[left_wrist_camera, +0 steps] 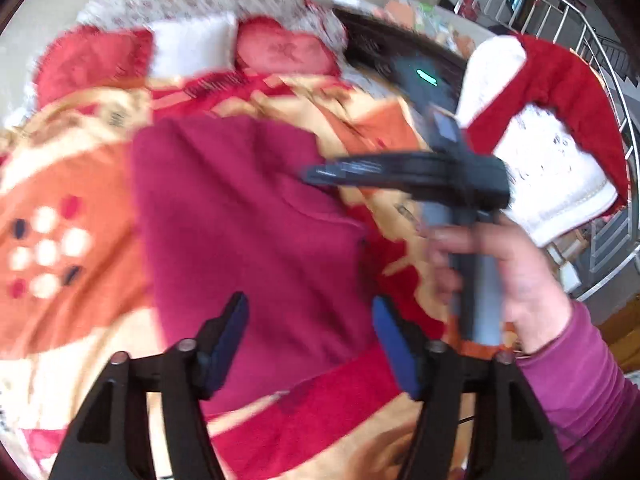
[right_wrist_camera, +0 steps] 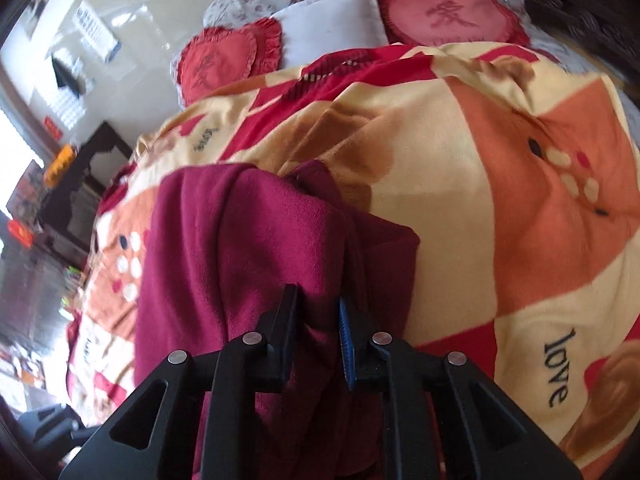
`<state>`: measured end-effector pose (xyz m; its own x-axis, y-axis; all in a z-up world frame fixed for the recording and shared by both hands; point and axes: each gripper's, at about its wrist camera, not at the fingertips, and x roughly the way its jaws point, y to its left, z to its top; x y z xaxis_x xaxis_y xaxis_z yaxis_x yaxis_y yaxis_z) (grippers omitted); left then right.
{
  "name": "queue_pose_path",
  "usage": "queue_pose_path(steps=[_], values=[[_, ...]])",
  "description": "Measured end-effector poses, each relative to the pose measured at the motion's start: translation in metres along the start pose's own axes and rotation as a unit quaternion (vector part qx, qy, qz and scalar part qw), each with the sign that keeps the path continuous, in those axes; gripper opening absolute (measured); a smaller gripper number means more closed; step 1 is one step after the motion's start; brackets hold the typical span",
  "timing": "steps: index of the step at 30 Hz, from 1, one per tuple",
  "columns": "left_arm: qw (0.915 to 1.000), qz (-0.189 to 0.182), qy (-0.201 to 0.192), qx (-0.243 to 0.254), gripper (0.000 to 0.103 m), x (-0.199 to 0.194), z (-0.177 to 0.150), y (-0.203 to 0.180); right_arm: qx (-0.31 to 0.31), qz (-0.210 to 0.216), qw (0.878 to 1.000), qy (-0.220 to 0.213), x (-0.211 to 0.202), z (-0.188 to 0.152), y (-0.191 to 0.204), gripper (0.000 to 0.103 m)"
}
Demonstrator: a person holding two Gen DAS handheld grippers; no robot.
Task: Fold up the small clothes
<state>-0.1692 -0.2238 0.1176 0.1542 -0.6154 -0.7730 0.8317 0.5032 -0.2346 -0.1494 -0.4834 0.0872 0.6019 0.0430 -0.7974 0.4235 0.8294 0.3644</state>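
A dark magenta fleece garment [left_wrist_camera: 248, 216] lies on an orange, cream and red blanket [left_wrist_camera: 72, 184] on a bed. My left gripper [left_wrist_camera: 310, 312] is open just above the garment's near part, holding nothing. My right gripper [right_wrist_camera: 318, 300] is shut on a bunched fold of the same garment [right_wrist_camera: 240, 248], which hangs over its fingers. In the left wrist view the right gripper [left_wrist_camera: 320, 170] shows from the side, held in a hand at the garment's right edge.
Two red heart cushions [right_wrist_camera: 448, 12] and a white pillow [right_wrist_camera: 332, 16] lie at the head of the bed. A red and white garment [left_wrist_camera: 560, 120] hangs at the right by a metal railing [left_wrist_camera: 600, 40]. Dark furniture [right_wrist_camera: 80, 200] stands beside the bed.
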Motion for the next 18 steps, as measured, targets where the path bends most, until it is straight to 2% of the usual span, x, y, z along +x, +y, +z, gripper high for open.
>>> queue_pose_path(steps=[1,3,6,9,12,13,15,18], values=[[0.9998,0.017,-0.01,-0.003,0.077,-0.005,-0.002,0.006,0.004,-0.01,1.0,-0.007,-0.009,-0.001,0.0,0.008],[0.9981,0.058,-0.014,-0.015,0.077,-0.008,-0.006,0.025,-0.014,-0.026,0.999,-0.028,-0.028,-0.006,0.009,0.008],[0.9948,0.092,0.003,-0.044,0.077,0.004,-0.013,0.046,-0.055,0.004,0.998,-0.022,-0.047,-0.022,0.033,0.018],[0.9939,0.092,0.02,-0.057,0.077,0.019,-0.028,0.052,-0.088,0.004,0.996,-0.002,-0.048,-0.048,0.05,0.019],[0.9936,0.089,0.052,-0.046,0.077,0.04,-0.04,0.047,-0.148,-0.076,0.986,0.023,-0.029,-0.073,0.049,0.015],[0.9936,0.086,0.061,-0.041,0.077,0.046,-0.044,0.044,-0.148,-0.086,0.985,0.034,-0.021,-0.08,0.041,0.015],[0.9932,0.089,0.068,-0.03,0.077,0.053,-0.049,0.036,-0.107,-0.062,0.991,0.046,-0.018,-0.083,0.021,0.015],[0.994,0.088,0.058,-0.031,0.077,0.052,-0.049,0.035,-0.077,-0.021,0.996,0.029,-0.037,-0.073,0.014,0.015]])
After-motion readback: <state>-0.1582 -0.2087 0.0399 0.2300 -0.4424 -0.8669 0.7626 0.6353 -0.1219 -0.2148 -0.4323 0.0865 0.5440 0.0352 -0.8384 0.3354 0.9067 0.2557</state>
